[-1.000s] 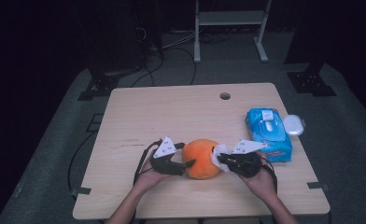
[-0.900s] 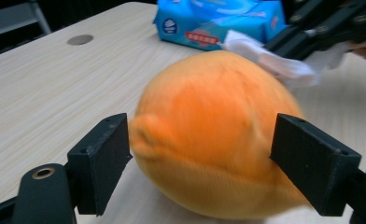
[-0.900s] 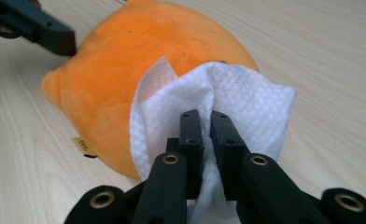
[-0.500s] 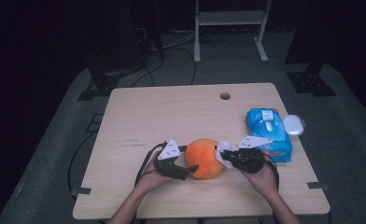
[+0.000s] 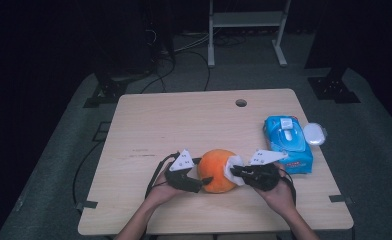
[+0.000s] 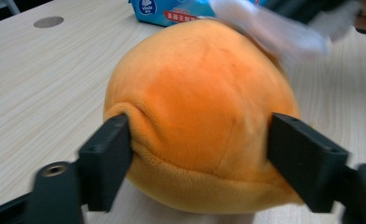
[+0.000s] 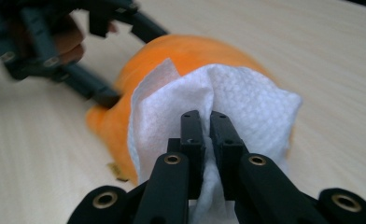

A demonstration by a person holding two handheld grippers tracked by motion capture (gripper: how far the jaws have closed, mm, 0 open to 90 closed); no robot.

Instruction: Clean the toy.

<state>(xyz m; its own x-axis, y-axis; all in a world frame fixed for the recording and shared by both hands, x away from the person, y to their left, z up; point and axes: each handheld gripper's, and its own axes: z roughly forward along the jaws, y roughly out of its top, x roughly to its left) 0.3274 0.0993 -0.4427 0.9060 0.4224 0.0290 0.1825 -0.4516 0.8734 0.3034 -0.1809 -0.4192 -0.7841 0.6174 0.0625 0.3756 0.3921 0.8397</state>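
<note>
High view puts the orange plush ball (image 5: 217, 170) between your two hands, near the front edge of the surface (image 5: 184, 120), with the left gripper (image 5: 200, 183) on one side and the right gripper (image 5: 235, 172) on the other. Your left fingers (image 6: 107, 158) straddle the ball's lower half and press into the soft fabric — the plush dimples where the pads meet it — and they have just been closing in on it, so you hold it steady. Your right fingers (image 7: 190, 135) are pinched almost together on a white wipe (image 7: 228, 102), which drapes over the ball's top just ahead of their tips.

You appear to be wiping the ball. To do it well, keep the left grip firm but not crushing, low on the ball so the upper face stays free. Drag the wipe in short strokes away from the left fingers, keeping the cloth flat against the plush rather than bunched — a bunched wipe may slip out of the narrow pinch.

Count: one plush ball, one wipe in use, one blue wipe packet (image 5: 288, 142) well off beyond your right fingers, one small white round lid (image 5: 314, 134) just beside that packet, two grippers.
</note>
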